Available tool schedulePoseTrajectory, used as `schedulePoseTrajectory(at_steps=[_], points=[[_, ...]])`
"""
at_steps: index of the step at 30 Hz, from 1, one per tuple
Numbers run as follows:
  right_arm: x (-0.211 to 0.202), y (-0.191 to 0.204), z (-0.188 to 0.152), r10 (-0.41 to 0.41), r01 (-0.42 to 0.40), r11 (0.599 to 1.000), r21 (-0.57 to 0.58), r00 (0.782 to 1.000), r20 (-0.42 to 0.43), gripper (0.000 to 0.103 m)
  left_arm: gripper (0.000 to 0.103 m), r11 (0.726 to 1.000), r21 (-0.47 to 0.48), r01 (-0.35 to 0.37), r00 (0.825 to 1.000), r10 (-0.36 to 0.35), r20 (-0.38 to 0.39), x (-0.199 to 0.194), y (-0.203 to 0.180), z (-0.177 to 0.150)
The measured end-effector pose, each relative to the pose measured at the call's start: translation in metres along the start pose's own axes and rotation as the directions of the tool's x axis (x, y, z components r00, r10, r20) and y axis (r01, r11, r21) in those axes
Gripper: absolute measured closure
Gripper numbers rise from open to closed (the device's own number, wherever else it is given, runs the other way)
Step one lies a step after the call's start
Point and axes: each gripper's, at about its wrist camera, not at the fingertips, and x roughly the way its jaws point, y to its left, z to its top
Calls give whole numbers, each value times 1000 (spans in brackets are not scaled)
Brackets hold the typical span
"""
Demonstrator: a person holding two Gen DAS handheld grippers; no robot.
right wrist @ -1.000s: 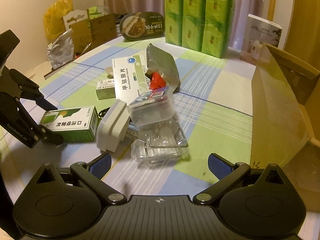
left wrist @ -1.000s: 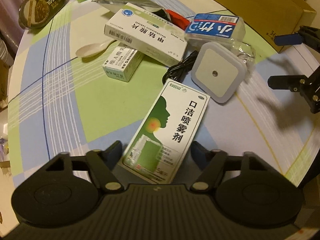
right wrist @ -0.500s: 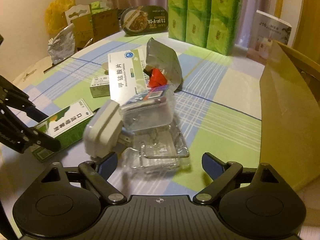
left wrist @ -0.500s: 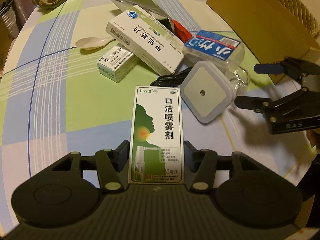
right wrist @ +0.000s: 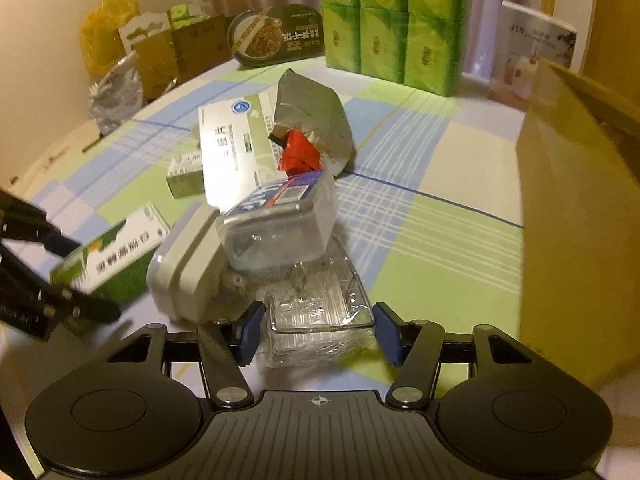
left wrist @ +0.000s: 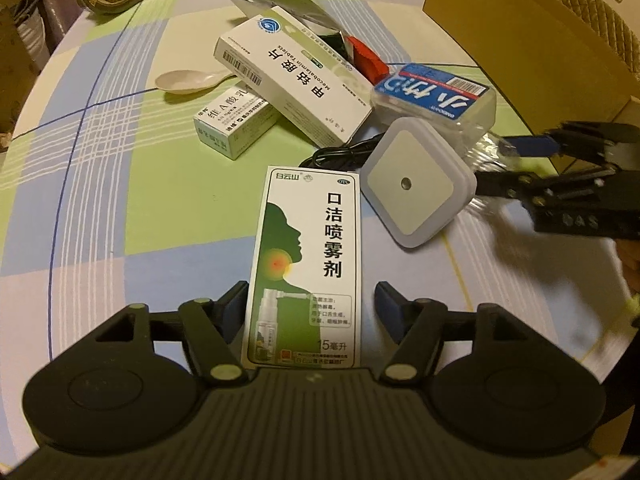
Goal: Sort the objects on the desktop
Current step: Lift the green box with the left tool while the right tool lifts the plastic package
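A green-and-white throat spray box [left wrist: 308, 264] lies flat on the checked tablecloth between the fingers of my left gripper [left wrist: 312, 304]. Its jaws are opening, and a gap shows at the right pad. Beside the box a white square night light [left wrist: 416, 188] leans against a clear tub with a blue label [left wrist: 432, 96]. In the right wrist view my right gripper [right wrist: 318, 336] is closing on a clear plastic pack [right wrist: 316, 312], and both blue pads meet its sides. The tub [right wrist: 280, 224] rests on the pack's far end.
Behind lie a large white medicine box [left wrist: 292, 76], a small box [left wrist: 234, 120], a spoon [left wrist: 188, 80], a silver pouch [right wrist: 312, 108] and a black cable [left wrist: 340, 156]. An open cardboard box [right wrist: 568, 200] stands at the right. Green tissue packs [right wrist: 392, 20] line the back.
The spray box turned from slanted to straight between the left fingers, which pinched it and then eased off. The right jaws came in from wide open onto the clear pack.
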Motion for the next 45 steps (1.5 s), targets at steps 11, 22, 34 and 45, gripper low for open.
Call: schedulePoseTrajectory(at_steps=[11,22,34,45], points=[[-54,5,-51,-115,118,989,89,993,-38,48,50,1000,-3,-3,1000,3,10,-7,-21,-16],[-58,12,-57,-103,103,994,45,995,-1,30,42,998,-19,-58,998,58,36,-8,-27,-14],[-47,2,-61,-57,59,996,73,998,-26,36,43,997,12,-81,996,80,34,-1,-33,-12],[-54,-1,-61,-67,70,992,103,997,-27,48,52,997,31,-76,997,75,36,-2,-38,-14]])
